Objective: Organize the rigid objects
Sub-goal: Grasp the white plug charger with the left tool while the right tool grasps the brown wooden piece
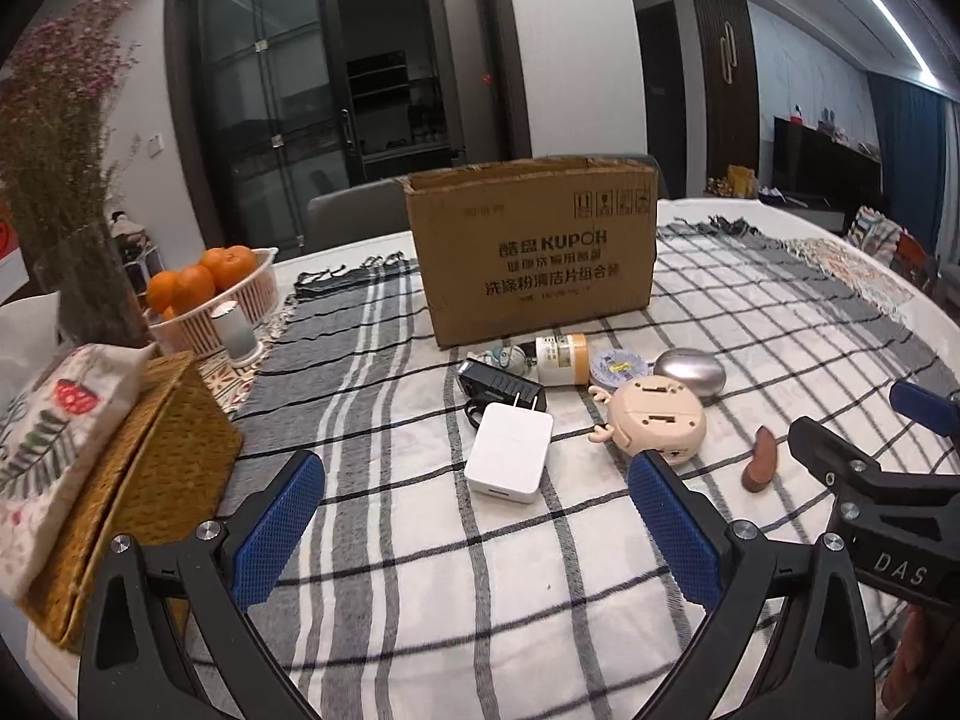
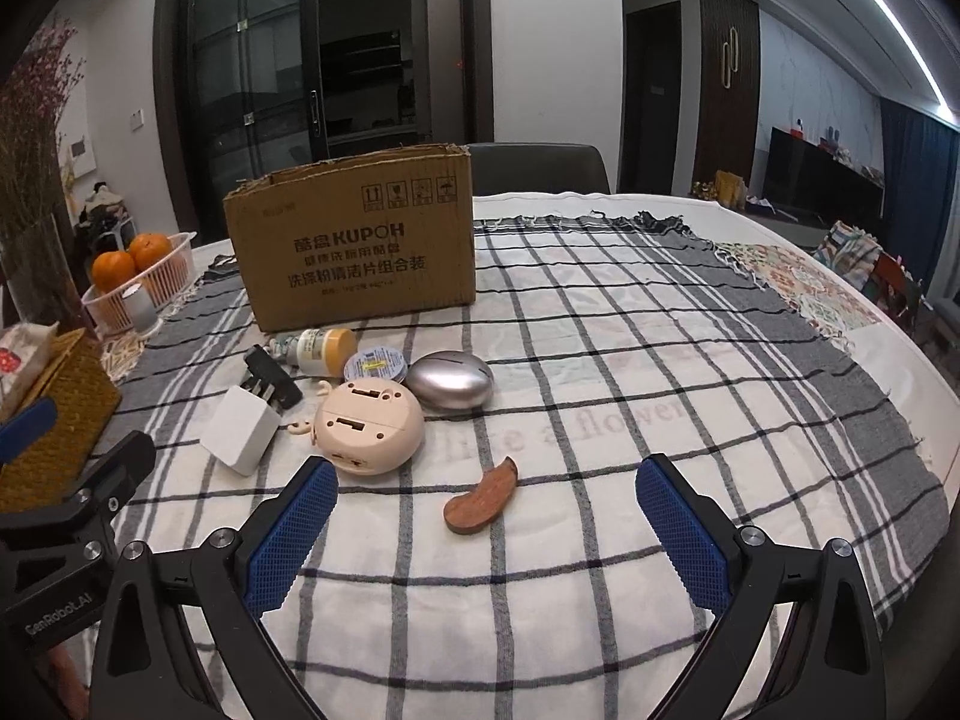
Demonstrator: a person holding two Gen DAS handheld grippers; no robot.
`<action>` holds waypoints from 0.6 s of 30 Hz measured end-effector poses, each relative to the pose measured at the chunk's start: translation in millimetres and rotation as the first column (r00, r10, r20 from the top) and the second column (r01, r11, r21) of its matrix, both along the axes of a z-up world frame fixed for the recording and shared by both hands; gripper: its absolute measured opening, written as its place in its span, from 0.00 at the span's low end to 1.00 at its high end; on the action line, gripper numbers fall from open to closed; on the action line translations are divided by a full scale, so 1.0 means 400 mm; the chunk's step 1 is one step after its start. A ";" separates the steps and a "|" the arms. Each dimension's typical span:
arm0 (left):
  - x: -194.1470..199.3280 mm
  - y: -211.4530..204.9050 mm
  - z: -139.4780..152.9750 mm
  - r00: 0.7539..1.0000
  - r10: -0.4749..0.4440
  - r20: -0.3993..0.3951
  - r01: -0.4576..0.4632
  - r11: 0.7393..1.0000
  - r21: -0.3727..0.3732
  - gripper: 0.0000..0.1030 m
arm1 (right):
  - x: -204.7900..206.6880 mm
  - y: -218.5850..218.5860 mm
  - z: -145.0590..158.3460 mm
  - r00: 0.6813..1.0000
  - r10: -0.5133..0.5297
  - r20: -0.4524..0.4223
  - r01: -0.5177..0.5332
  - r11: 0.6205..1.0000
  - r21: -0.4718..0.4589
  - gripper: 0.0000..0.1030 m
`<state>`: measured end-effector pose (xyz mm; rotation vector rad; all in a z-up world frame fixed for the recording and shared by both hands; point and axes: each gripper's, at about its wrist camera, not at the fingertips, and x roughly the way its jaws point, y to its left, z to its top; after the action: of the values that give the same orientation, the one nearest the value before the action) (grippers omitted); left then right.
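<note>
A plaid cloth (image 1: 540,570) in grey, white and black covers the table. At 9 o'clock in the left wrist view a white basket (image 1: 240,294) holds oranges (image 1: 198,285), and a small white cylinder (image 1: 231,324) stands just before it. At 8 o'clock lies a woven box (image 1: 150,468) with a printed fabric (image 1: 54,438) on top. Dried flowers (image 1: 54,138) rise at 10 o'clock. A grey chair (image 2: 540,168) stands behind the table at 12 o'clock in the right wrist view.
</note>
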<state>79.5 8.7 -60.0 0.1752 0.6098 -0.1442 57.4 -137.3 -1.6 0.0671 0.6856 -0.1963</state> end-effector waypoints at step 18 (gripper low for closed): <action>0.134 -0.026 -0.095 0.987 -0.127 -0.098 0.128 0.992 0.002 0.86 | 0.099 -0.003 -0.120 0.995 -0.020 -0.097 0.022 0.999 0.023 0.75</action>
<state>132.9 -1.7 -98.2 0.2160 0.6967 -0.2755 97.2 -138.5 -49.5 0.0888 0.7839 -0.2126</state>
